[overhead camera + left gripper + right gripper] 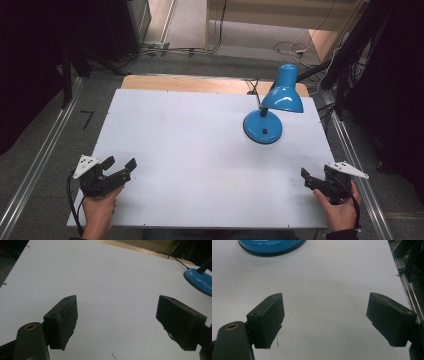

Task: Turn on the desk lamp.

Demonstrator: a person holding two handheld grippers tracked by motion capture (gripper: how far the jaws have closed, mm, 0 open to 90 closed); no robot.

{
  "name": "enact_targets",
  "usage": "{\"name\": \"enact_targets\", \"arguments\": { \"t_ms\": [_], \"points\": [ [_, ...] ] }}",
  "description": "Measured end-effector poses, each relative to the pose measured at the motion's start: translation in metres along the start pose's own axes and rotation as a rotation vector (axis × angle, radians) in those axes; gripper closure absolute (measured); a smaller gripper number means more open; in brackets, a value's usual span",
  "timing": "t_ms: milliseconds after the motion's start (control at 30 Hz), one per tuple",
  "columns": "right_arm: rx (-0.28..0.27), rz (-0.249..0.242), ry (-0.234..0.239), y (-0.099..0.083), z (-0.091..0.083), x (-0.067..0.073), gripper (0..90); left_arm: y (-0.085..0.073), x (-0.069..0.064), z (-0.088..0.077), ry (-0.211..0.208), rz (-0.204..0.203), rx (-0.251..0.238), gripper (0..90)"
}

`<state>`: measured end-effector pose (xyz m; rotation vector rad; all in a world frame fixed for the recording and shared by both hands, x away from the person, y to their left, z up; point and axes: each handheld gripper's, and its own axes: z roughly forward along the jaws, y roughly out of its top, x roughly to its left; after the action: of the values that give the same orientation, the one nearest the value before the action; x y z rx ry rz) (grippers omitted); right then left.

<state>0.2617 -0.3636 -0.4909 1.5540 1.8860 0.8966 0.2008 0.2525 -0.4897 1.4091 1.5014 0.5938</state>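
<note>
A blue desk lamp [280, 95] stands at the back right of the white table [200, 150], its shade over its round base [263, 127]. Near the front left corner my left gripper [120, 163] is open, with nothing between its jaws. In the left gripper view the left gripper [117, 317] points across bare white table, with the lamp base [200, 280] far to the right. At the front right edge my right gripper [315, 173] is open and holds nothing. In the right gripper view the right gripper [324, 317] faces the lamp base [272, 246] straight ahead.
A black cable [252, 87] runs from the lamp off the table's back edge. A wooden board [200, 82] shows behind the white top. Metal rails [35, 165] flank the table on both sides. Dark stands and cables fill the floor beyond.
</note>
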Motion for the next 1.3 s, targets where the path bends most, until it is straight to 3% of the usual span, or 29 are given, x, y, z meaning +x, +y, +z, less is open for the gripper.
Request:
{"name": "enact_targets", "arguments": {
  "t_ms": [400,1300],
  "points": [
    [-0.024,-0.007,0.042,0.006,0.002,0.010,13.1,0.000,-0.001,0.000,0.007,0.010,-0.003,17.6],
    [-0.014,-0.017,0.056,0.015,0.013,0.018,13.3,-0.001,-0.003,0.005,-0.009,0.016,0.024,17.6]
  ]
}}
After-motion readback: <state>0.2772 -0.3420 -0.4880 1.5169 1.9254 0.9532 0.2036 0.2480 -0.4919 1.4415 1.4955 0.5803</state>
